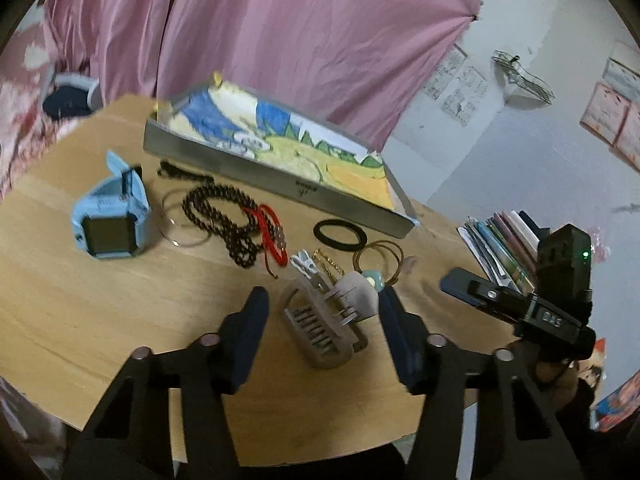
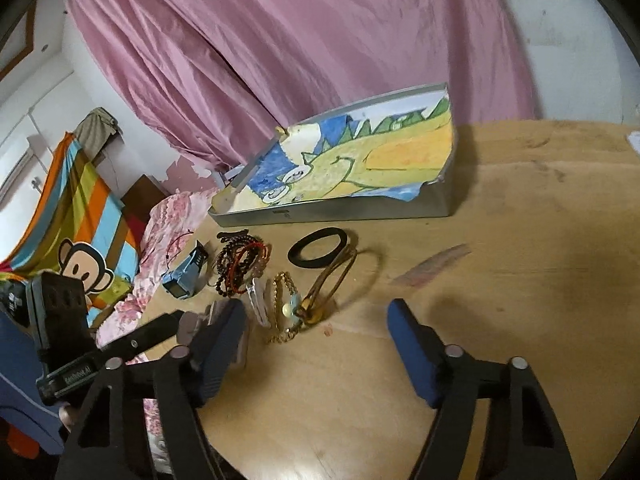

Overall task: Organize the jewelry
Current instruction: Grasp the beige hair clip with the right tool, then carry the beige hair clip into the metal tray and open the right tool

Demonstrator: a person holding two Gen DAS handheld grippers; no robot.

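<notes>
Left wrist view, left gripper (image 1: 322, 324): jaws spread wide and holding nothing, one finger on each side of the hair clip (image 1: 326, 322), probably lined up to take it first.
Left wrist view, hair clip: lies on the table (image 1: 100, 320) between the fingers, long axis running from near right to far left, teeth facing up.
Left wrist view, other jewelry: blue watch (image 1: 110, 216) at far left, bead necklace (image 1: 226, 220) and red cord bracelet (image 1: 272, 236) mid-table, black ring (image 1: 340, 232) just in front of the tray (image 1: 280, 182).
Left wrist view, tray: lined with a child's drawing, empty of jewelry; likely the place for it all.
Right wrist view, right gripper (image 2: 316, 344): jaws wide apart, empty, over bare table to the right of the pile.
Right wrist view, bangles (image 2: 340, 276): just ahead of its left finger, beside the gold chain (image 2: 282, 304).
</notes>
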